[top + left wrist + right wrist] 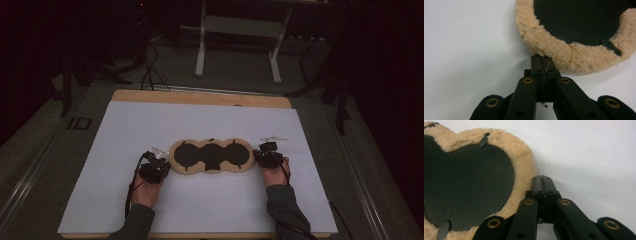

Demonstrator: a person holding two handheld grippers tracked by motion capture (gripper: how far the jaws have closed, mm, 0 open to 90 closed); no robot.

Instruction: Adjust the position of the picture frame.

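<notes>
two closed, empty claws, left claw and right claw, each beside the fleece pad's rim

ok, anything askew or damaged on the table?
Nothing stands out. The fleece-edged pad lies flat and square on the white sheet. The left gripper touches the pad's left edge, the right gripper sits beside its right edge, both shut. No tears visible.
</notes>
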